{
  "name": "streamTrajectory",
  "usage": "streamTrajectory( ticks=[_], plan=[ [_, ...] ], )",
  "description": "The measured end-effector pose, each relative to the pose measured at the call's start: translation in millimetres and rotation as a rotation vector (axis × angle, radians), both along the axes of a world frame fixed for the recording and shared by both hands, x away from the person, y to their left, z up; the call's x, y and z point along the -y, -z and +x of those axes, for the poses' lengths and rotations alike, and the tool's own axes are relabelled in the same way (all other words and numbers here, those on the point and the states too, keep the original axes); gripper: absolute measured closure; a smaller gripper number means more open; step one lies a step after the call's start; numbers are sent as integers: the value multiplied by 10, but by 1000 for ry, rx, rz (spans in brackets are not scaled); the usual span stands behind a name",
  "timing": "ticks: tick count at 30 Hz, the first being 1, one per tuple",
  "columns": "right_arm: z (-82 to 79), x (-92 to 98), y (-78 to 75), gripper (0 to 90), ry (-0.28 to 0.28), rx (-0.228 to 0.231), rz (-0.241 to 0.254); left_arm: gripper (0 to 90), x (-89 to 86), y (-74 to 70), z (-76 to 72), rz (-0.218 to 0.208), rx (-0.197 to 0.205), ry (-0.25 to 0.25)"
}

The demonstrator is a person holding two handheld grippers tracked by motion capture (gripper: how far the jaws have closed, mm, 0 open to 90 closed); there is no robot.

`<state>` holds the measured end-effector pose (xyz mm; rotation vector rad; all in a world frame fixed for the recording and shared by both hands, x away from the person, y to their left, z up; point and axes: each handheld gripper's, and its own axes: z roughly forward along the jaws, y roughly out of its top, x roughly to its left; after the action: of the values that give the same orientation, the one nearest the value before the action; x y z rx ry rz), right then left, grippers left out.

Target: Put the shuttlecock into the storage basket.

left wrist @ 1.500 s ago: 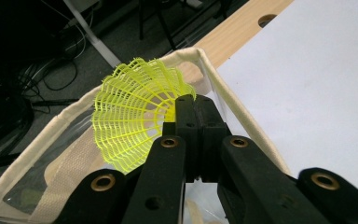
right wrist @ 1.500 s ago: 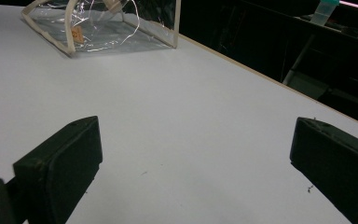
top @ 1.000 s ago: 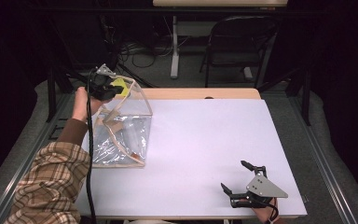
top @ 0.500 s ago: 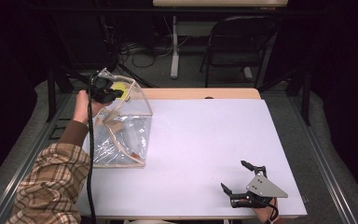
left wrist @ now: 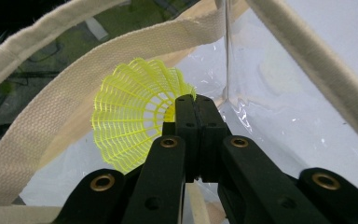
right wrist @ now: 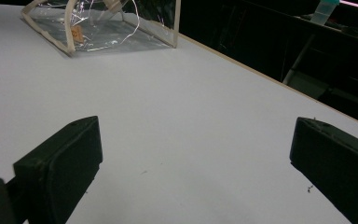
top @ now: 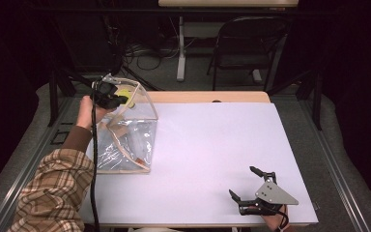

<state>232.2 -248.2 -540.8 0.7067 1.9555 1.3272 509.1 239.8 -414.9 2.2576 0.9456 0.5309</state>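
Left gripper (left wrist: pixel 196 105) at top opening of clear bag (top: pixel 125 145), jaws pressed together, pinching rim of yellow shuttlecock (left wrist: pixel 135 121). Shuttlecock held just above bag mouth, between cream webbing handles (left wrist: pixel 51 126), skirt fanned toward left in left gripper view. Bag standing upright at left side of white bench (top: pixel 212 154), small tan item lying inside near bottom. Right gripper (top: pixel 251 186) resting low at near right corner of bench, well apart from bag, jaws spread wide, holding nothing.
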Motion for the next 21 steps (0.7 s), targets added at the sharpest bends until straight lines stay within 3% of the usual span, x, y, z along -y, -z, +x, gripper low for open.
streamTrajectory(
  ticks=[21],
  plan=[
    [0,1,0,19,1,-1,0,896,-15,138,39,17,-46,1]
  ],
)
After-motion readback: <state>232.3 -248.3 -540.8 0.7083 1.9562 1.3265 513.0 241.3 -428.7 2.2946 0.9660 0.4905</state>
